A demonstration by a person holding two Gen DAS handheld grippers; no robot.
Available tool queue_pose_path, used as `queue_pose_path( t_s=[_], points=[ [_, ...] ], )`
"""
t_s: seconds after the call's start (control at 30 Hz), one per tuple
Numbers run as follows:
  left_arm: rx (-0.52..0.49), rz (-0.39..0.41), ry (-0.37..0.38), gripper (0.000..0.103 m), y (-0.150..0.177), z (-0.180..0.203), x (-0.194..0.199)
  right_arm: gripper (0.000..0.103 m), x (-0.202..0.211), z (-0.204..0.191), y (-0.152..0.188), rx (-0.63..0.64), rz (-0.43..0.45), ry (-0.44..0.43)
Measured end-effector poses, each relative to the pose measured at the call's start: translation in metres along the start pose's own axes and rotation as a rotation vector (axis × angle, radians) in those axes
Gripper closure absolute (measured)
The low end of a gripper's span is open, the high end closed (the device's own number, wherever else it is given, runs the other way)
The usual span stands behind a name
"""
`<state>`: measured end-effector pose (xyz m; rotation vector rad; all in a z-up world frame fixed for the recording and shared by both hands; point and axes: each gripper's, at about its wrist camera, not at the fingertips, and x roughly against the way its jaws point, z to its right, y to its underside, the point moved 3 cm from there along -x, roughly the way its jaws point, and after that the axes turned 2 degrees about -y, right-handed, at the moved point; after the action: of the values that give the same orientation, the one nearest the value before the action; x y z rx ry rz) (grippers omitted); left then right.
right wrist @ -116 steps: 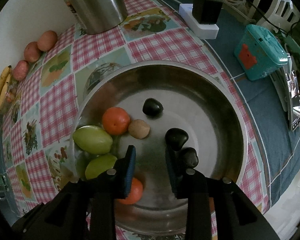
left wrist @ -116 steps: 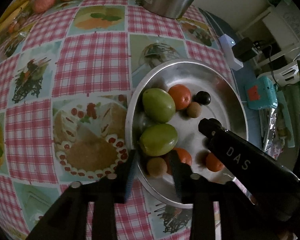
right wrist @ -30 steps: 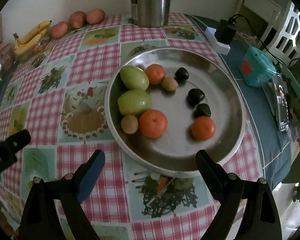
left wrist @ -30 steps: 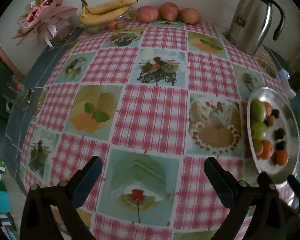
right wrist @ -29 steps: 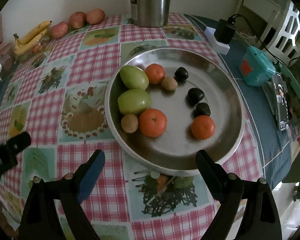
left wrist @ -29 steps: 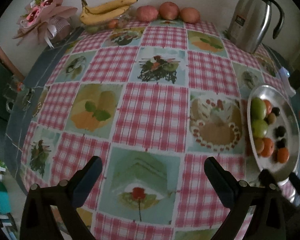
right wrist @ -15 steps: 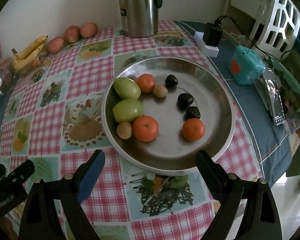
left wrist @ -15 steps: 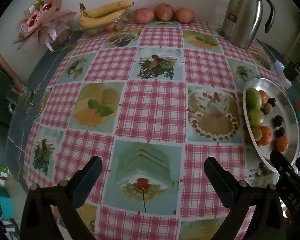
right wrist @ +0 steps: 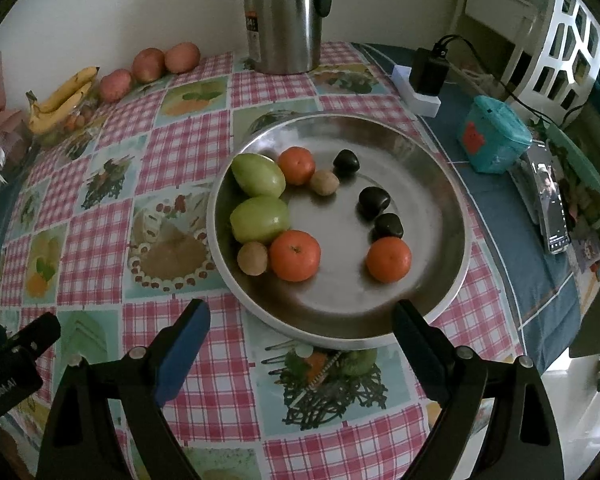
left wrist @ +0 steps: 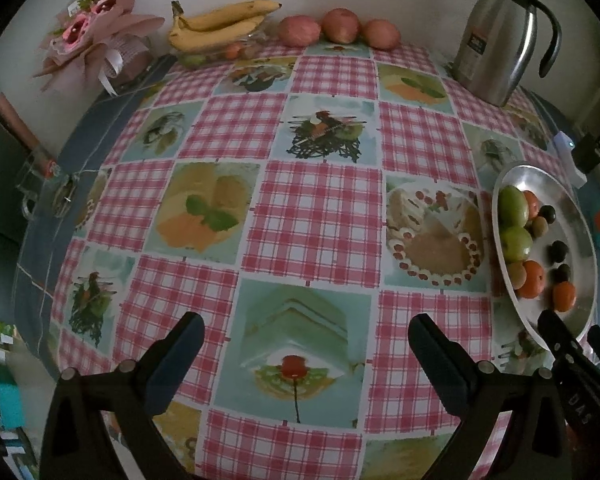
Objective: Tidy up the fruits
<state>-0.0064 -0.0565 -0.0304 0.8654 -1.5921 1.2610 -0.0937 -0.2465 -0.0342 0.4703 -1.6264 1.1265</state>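
A round, shallow metal plate (right wrist: 440, 184) sits on the table near its right edge, on a pink-checked oilcloth with food pictures (left wrist: 320, 208). I count ten pieces of fruit in the plate. Two large green oval fruits (right wrist: 259, 175) lie touching along the left rim. Three orange tangerines (right wrist: 295, 255) are spread about: one at the back beside the upper green fruit, one at the front left, one at the front right. Two small brown round fruits (right wrist: 252, 258) are there too, one just beside the front-left tangerine, the other (right wrist: 324, 182) next to the back tangerine. Three small black glossy fruits (right wrist: 374, 202) run in a loose line down the right half, the lowest touching the front-right tangerine.

The left gripper (left wrist: 304, 336) hangs over the bare oilcloth, well apart from the plate, its jaws spread wide with nothing between them. The right gripper (right wrist: 302, 320) hovers at the plate's near rim, jaws equally wide and empty.

Along the back wall lie one bunch of yellow bananas (left wrist: 220, 24) and three reddish round apples (left wrist: 340, 26) in a row. One tall steel thermos jug with a black handle (left wrist: 500, 36) stands at the back right. A pink-wrapped bouquet (left wrist: 96, 40) rests at the far left corner. Off the table's right side I see one teal box (right wrist: 494, 140).
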Motion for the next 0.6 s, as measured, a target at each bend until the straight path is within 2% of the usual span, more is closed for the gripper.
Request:
queue_pose_path(
  t_s=[0.6],
  points=[
    [0.03, -0.013, -0.002, 0.0, -0.0018, -0.0048, -0.0025, 0.011, -0.0021, -0.0029, 0.0012, 0.015, -0.013, -0.001]
  ],
)
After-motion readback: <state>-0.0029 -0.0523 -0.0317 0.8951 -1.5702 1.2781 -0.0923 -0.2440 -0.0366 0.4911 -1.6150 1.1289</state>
